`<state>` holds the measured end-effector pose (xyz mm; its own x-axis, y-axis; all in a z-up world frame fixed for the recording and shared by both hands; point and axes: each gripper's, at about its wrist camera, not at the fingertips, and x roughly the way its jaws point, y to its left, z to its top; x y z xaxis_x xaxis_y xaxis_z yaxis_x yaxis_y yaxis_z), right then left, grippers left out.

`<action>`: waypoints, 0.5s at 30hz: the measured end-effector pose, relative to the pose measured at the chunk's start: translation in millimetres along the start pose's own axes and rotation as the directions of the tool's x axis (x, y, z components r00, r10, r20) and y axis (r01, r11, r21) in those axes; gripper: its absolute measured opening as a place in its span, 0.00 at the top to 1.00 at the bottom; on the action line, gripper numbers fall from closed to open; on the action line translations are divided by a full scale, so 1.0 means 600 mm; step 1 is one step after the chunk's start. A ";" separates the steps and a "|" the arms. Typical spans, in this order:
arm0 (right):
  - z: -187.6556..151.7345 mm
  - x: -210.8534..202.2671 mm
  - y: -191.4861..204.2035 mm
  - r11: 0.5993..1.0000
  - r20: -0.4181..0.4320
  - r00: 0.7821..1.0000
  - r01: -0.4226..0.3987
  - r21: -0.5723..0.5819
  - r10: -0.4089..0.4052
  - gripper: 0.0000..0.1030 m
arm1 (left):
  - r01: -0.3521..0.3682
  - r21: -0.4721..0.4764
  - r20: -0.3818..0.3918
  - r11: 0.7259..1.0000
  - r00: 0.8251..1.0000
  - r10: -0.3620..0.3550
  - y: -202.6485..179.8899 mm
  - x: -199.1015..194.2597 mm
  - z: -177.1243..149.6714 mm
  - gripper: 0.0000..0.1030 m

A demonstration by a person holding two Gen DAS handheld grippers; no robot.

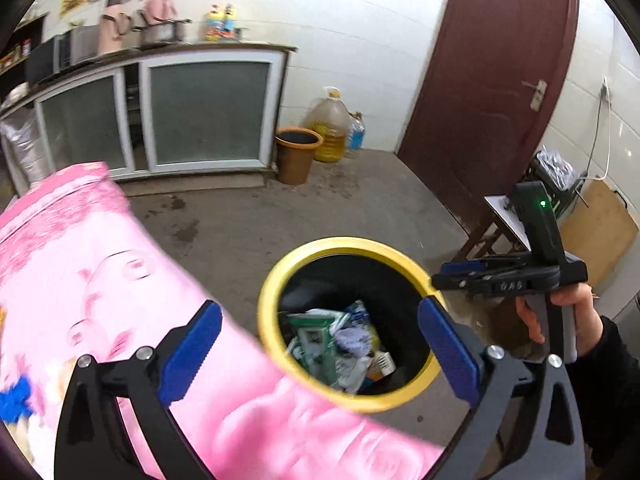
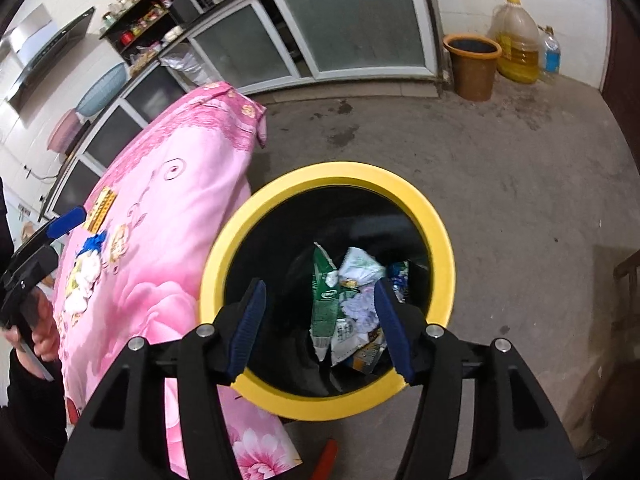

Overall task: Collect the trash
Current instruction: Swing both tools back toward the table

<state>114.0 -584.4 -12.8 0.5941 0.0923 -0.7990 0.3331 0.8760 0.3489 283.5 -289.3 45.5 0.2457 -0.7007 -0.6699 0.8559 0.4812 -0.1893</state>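
A black bin with a yellow rim (image 1: 276, 276) (image 2: 440, 232) stands on the floor beside a table under a pink flowered cloth (image 1: 80, 280) (image 2: 168, 200). Inside lie wrappers and crumpled paper (image 1: 340, 344) (image 2: 348, 304). My left gripper (image 1: 320, 350) is open and empty, above the table edge and the bin's left side. My right gripper (image 2: 322, 326) is open and empty, right over the bin mouth; it also shows in the left wrist view (image 1: 460, 276). A yellow wrapper (image 2: 101, 207), a blue scrap (image 2: 94, 242) and white scraps (image 2: 86, 276) lie on the cloth.
A brown bucket (image 1: 297, 154) (image 2: 472, 64), an oil jug (image 1: 330, 128) (image 2: 516, 46) and a water bottle (image 1: 355, 134) stand by the white wall. A glass-door cabinet (image 1: 200, 108) runs along the back. A dark red door (image 1: 492, 80) and a small wooden stool (image 1: 496, 224) are at right.
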 end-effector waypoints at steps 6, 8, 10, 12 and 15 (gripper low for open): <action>0.005 -0.006 0.068 0.996 0.011 1.000 -0.006 -0.092 0.007 0.46 | -0.136 -0.024 0.003 0.990 0.991 0.136 0.108 -0.135 -0.091 0.08; 0.008 -0.003 0.096 0.993 0.012 1.000 -0.017 -0.120 0.019 0.44 | -0.186 -0.023 0.000 0.982 0.983 0.186 0.138 -0.172 -0.116 0.08; 0.013 0.005 0.134 0.988 0.007 1.000 -0.029 -0.150 0.031 0.42 | -0.226 -0.017 0.000 0.974 0.974 0.226 0.168 -0.216 -0.146 0.08; 0.016 0.013 0.174 0.980 -0.003 0.999 -0.041 -0.195 0.041 0.42 | -0.256 -0.017 0.002 0.967 0.967 0.256 0.194 -0.258 -0.173 0.08; 0.018 0.029 0.240 0.963 -0.025 0.998 -0.064 -0.260 0.060 0.42 | -0.308 -0.025 0.005 0.951 0.951 0.308 0.232 -0.323 -0.223 0.08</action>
<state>180.4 -461.6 28.8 0.5944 0.1562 -0.7889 0.0922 0.9612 0.2599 294.2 -16.0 53.2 0.4999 -0.5211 -0.6918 0.7269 0.6867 0.0081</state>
